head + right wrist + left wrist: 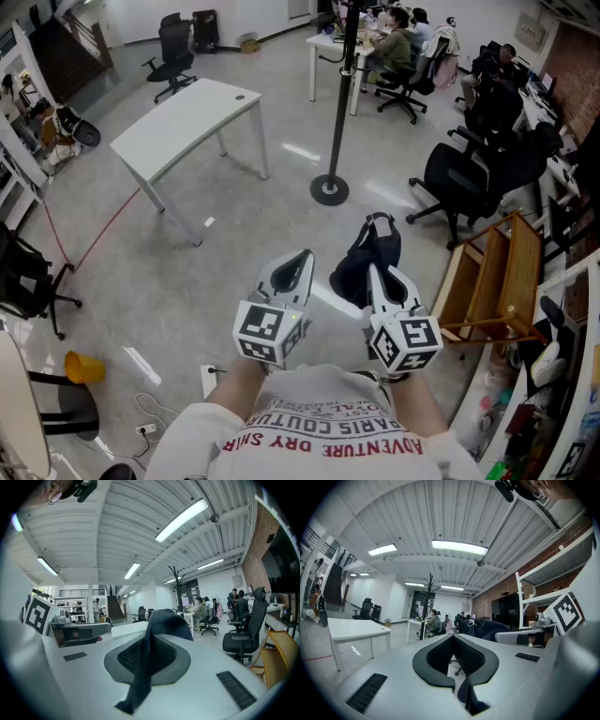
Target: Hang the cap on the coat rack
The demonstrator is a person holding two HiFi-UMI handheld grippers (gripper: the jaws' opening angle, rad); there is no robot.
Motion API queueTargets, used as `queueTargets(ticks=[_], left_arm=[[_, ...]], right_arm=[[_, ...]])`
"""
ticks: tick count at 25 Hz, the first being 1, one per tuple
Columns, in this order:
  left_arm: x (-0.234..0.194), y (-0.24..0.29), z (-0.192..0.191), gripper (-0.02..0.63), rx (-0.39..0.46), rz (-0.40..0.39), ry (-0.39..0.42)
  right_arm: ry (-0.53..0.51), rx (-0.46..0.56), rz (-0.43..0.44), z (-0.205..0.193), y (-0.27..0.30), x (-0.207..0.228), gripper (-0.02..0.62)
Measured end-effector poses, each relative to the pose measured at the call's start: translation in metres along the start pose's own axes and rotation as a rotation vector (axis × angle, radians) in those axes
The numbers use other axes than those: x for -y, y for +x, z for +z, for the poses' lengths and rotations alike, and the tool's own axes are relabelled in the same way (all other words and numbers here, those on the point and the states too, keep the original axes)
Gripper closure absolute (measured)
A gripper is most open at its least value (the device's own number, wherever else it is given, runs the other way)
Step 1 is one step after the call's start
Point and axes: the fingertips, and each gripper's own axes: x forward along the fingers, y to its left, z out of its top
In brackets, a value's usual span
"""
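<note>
The dark navy cap (367,255) hangs from my right gripper (374,272), whose jaws are shut on a fold of its fabric. In the right gripper view the cap (161,620) drapes over the closed pads and hides the tips. My left gripper (298,256) is level beside it, to the left, its pads meeting at the tips (452,637) with nothing between them. The black coat rack (337,112) stands ahead on a round base (329,189), a few steps beyond both grippers. Its branched top (176,575) shows far off in the right gripper view and also in the left gripper view (429,585).
A white table (192,117) stands left of the rack. Black office chairs (464,183) and a wooden frame (497,281) crowd the right side. People sit at desks (394,42) behind the rack. A yellow object (82,367) and cables lie on the floor at left.
</note>
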Motion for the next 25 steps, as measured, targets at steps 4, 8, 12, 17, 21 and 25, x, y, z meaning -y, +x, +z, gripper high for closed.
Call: queueTargets(ticks=[4,8,12,17,21,25], left_arm=[[0.000,0.005,-0.003,0.600,0.000,-0.002,-0.030],[0.002,0.010,-0.006,0.600,-0.005,-0.012,-0.031],[-0.001,0.014,-0.009,0.600,-0.009,-0.018,-0.043],[-0.010,0.019,-0.009,0.600,-0.007,-0.016,-0.059],[-0.027,0.019,-0.013,0.600,-0.013,0.003,-0.098],[-0.040,0.021,-0.025,0.601,-0.030,0.026,-0.133]], right_arm=[[0.004,-0.013,0.001,-0.005,0.003,0.003,0.577],[0.022,-0.014,0.007,-0.007,0.006,0.005,0.577],[0.040,-0.017,0.005,-0.008,0.010,0.007,0.577],[0.037,-0.043,0.005,-0.011,0.021,0.008,0.577],[0.036,-0.065,-0.001,-0.013,0.029,0.008,0.577],[0.043,-0.092,-0.003,-0.021,0.039,0.013,0.577]])
